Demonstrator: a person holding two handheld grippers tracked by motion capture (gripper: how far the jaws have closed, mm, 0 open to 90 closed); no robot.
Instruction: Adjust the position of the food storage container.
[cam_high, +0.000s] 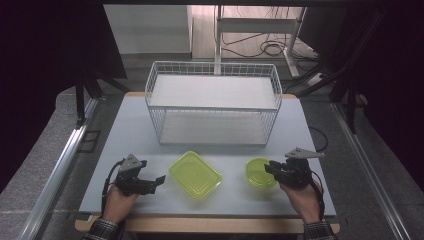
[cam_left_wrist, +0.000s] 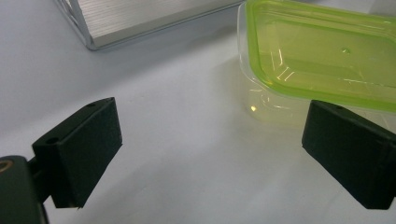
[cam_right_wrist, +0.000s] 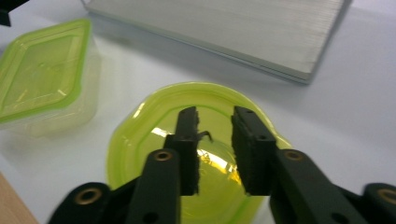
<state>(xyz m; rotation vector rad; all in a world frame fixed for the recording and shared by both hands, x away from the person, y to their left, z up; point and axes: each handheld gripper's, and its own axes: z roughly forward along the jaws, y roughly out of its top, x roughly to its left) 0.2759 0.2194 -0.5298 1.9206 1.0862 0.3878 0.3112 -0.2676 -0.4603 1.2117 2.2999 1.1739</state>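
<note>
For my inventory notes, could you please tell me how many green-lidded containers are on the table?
2: a rectangular container in front of the wire basket, and a round container to its right, beneath the right gripper.

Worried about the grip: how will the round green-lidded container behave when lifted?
The round container looks like thin clear plastic and seems empty, so probably light. Its glossy lid may be slippery and flex under the right gripper. Low and wide, it should hardly tip.
</note>
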